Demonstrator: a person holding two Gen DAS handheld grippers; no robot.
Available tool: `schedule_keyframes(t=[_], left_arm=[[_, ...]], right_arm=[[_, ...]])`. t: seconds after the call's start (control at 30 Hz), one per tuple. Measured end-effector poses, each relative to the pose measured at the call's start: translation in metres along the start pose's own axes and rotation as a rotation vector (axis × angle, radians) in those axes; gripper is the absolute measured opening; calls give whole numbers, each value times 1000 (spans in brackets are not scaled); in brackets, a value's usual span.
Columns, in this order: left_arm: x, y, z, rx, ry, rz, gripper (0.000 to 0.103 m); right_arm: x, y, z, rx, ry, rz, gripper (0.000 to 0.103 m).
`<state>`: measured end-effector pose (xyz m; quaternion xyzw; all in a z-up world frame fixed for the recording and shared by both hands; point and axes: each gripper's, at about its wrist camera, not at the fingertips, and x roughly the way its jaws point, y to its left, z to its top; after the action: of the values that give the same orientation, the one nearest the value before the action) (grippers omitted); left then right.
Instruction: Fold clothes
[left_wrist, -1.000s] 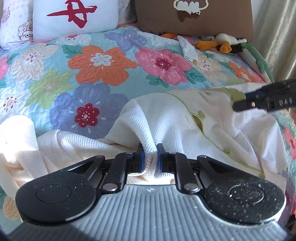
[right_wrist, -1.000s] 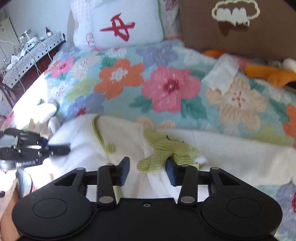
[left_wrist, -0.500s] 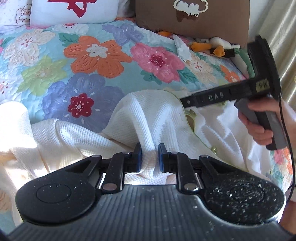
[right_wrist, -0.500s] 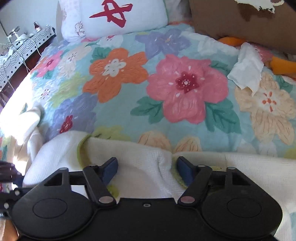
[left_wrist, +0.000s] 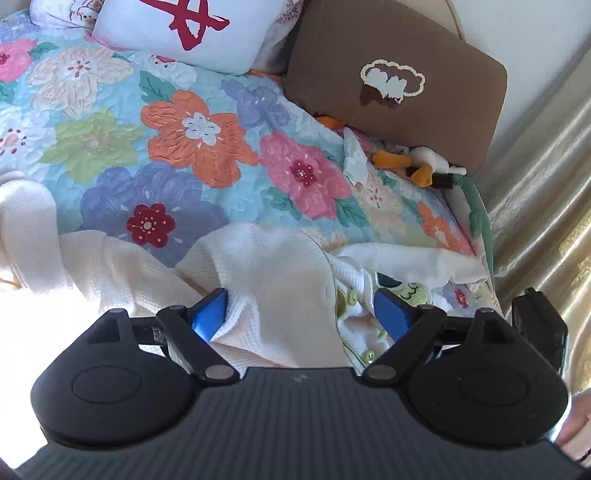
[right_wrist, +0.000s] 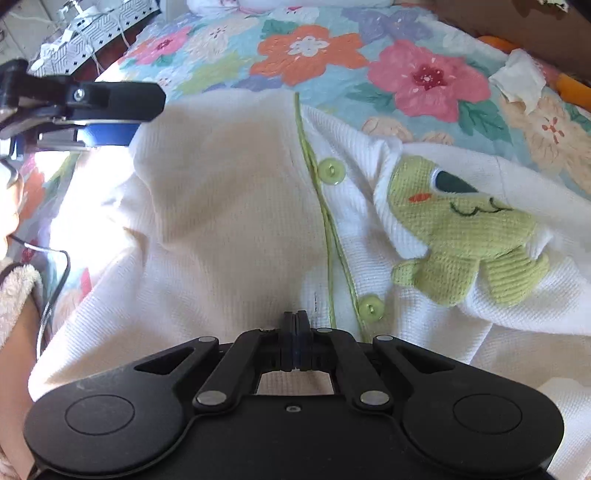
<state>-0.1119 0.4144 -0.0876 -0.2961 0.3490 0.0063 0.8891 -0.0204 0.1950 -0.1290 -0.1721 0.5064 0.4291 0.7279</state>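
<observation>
Presently: cream cardigan (right_wrist: 221, 206) rumpled on flowered quilt (left_wrist: 177, 147), frog patch (right_wrist: 461, 236) beside its button line; left gripper (left_wrist: 301, 308) spread wide over cloth; right gripper (right_wrist: 295, 332) pinched together, cloth between not discernible; risk: loose waffle knit slipping, fold skewing

- Cream waffle-knit cardigan (right_wrist: 221, 221), crumpled, lying on the floral bed quilt (left_wrist: 207, 147).
- Green-piped button placket (right_wrist: 325, 221), light-green buttons (right_wrist: 331, 170).
- Green knitted frog patch (right_wrist: 461, 229) on its right side, partly folded under.
</observation>
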Motion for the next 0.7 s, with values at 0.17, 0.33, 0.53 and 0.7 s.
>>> schedule_keyframes(t=[0.17,0.33,0.53,0.7], left_arm=[[15,0,2,69,35,109,86],[38,6,4,164,146,145,87],[55,12,7,166,150,149,88],[55,8,3,189,154,168,89]], right_arm=[[-32,-2,37,-56,-195,-101,24],[-22,-20,85,-41,-274,-200,88],[32,-37,94,11,-64,-92,79],[18,-26,71,9,-96,-80,25]])
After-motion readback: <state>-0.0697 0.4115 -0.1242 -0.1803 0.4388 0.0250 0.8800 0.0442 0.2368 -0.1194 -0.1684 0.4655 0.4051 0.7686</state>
